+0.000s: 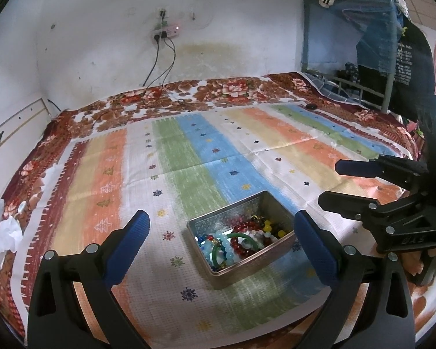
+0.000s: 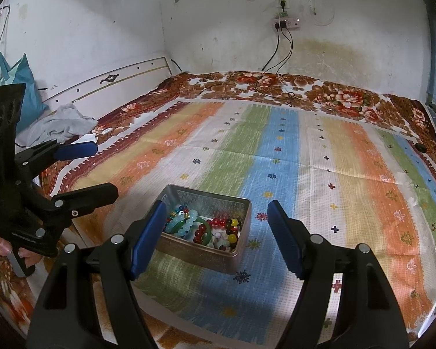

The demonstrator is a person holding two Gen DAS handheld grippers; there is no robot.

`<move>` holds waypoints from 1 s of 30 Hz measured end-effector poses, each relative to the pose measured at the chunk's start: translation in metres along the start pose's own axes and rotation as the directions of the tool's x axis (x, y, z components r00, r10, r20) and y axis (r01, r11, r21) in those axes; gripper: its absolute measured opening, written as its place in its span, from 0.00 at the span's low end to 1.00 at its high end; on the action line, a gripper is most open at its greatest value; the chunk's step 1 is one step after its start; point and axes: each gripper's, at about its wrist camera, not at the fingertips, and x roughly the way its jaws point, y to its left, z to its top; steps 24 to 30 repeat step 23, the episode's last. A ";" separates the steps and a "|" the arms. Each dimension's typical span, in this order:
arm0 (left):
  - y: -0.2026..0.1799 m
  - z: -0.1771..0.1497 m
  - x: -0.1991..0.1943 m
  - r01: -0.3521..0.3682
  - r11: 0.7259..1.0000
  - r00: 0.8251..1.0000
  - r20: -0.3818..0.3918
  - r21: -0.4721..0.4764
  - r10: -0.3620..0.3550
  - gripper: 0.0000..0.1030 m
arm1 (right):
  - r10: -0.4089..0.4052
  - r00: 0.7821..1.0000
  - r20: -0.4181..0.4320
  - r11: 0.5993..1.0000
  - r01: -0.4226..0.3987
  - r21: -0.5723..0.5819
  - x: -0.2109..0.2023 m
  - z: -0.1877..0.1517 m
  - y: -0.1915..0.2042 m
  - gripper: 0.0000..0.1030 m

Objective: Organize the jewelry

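Observation:
A silver metal tin [image 1: 271, 254] [image 2: 202, 254] sits on the striped cloth [image 1: 206, 157] [image 2: 299, 151], lid off. It holds several bead bracelets [image 1: 248, 241] [image 2: 218, 229] in red, pale blue, yellow and white, and a green bangle [image 1: 241, 236] [image 2: 207, 234]. My left gripper [image 1: 222, 224] is open and empty, held above and just short of the tin. It also shows at the left of the right wrist view [image 2: 103, 168]. My right gripper [image 2: 218, 212] is open and empty over the tin's near side. It also shows at the right of the left wrist view [image 1: 332, 181].
The cloth lies on a bed with a floral blanket [image 1: 218, 90]. A power strip [image 1: 166, 32] with hanging cables is on the wall. White tissue [image 1: 5, 237] and grey cloth [image 2: 61, 122] lie at the left edge. A metal bed frame with hung clothes [image 1: 392, 58] stands at right.

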 end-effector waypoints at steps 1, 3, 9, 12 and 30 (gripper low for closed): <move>0.000 0.000 0.000 0.000 1.000 1.000 0.001 0.000 0.000 0.94 | 0.000 1.000 -0.001 1.000 0.000 0.000 0.000 0.000 0.000 0.70; 0.000 0.000 0.000 0.003 1.000 1.000 0.000 0.000 -0.003 0.94 | 0.000 1.000 -0.001 1.000 0.000 0.000 0.000 0.000 -0.001 0.70; -0.001 0.001 -0.001 0.008 1.000 1.000 0.001 0.007 -0.008 0.94 | -0.002 1.000 -0.001 1.000 0.002 0.000 0.000 -0.001 0.000 0.70; -0.002 0.001 -0.002 0.010 1.000 1.000 0.003 0.009 -0.010 0.94 | -0.001 1.000 -0.001 1.000 0.001 -0.001 0.000 -0.001 -0.001 0.70; -0.004 0.002 -0.003 0.021 1.000 1.000 -0.001 0.016 -0.021 0.94 | -0.002 1.000 -0.003 1.000 0.002 -0.003 0.000 -0.001 -0.001 0.70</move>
